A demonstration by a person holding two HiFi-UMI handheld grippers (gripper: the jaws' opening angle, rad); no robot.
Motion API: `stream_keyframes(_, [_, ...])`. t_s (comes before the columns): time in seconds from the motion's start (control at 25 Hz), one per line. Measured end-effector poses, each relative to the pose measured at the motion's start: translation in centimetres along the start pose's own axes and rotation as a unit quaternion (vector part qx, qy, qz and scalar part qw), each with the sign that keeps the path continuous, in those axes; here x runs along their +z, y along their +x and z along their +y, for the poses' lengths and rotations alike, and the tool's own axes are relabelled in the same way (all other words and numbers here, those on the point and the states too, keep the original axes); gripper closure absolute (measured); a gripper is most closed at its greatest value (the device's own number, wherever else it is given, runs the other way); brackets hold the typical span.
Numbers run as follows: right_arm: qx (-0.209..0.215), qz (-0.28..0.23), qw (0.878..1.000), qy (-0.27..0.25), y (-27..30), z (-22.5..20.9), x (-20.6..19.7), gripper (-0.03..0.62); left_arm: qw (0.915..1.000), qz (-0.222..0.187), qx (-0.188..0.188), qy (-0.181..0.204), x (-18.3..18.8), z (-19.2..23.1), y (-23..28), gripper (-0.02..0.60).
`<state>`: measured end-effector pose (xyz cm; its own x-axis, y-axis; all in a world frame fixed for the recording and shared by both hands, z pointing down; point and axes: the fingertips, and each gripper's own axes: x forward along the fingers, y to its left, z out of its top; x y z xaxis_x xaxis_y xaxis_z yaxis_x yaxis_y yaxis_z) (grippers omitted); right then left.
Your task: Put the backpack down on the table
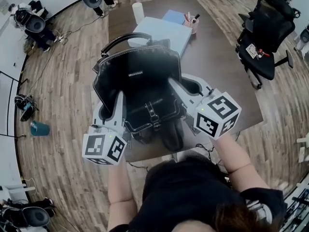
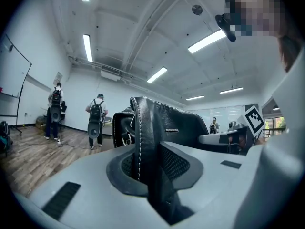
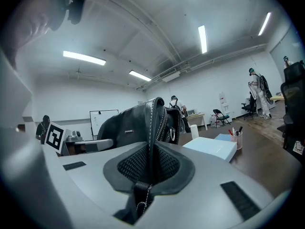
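backpack (image 1: 137, 91) is over the near-left part of the table (image 1: 217, 66), its lower end at the near edge. Can't tell if it rests on the top or hangs clear.
Left gripper (image 1: 116, 110) fingers (image 2: 183, 163) are clenched on its left stitched edge. Right gripper (image 1: 181, 95) fingers (image 3: 167, 168) are clenched on its right edge.
Open room: the right half of the table is bare from the near edge up to the far clutter.
In the way: pale blue box (image 1: 161, 33) just beyond the carry handle (image 1: 125, 40). Past that, at the far edge, are a white cylinder (image 1: 138, 12), a blue notebook (image 1: 174, 17) and a pen cup (image 1: 191, 23).
Off the table: black office chair (image 1: 268, 33) well clear of the right edge.
Orientation: long axis runs near edge to far edge, handle toward the far edge. The buckle side faces up.
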<state>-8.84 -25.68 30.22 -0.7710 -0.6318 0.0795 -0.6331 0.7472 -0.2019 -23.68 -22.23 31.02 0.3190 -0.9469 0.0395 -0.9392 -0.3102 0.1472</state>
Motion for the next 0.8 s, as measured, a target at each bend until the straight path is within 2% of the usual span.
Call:
stream_keyframes(0.2, [0.003, 0.003, 1.000, 0.016, 1.7, -3.7, 0.1, 0.549, 0.9997, 0.011, 0.016, 0.013, -0.3, 0.4, 4.1, 0.486])
stream_keyframes(0.52, [-0.004, 0.014, 0.999, 0.032, 4.1, -9.7, -0.8, 0.549, 0.9987, 0.037, 0.033, 0.014, -2.2, 0.8, 10.4, 0.483])
stream_keyframes(0.8, [-0.007, 0.017, 0.999, 0.044, 6.5, -13.2, -1.9, 0.549, 0.9969, 0.054, 0.050, 0.028, -3.6, 2.2, 14.6, 0.479])
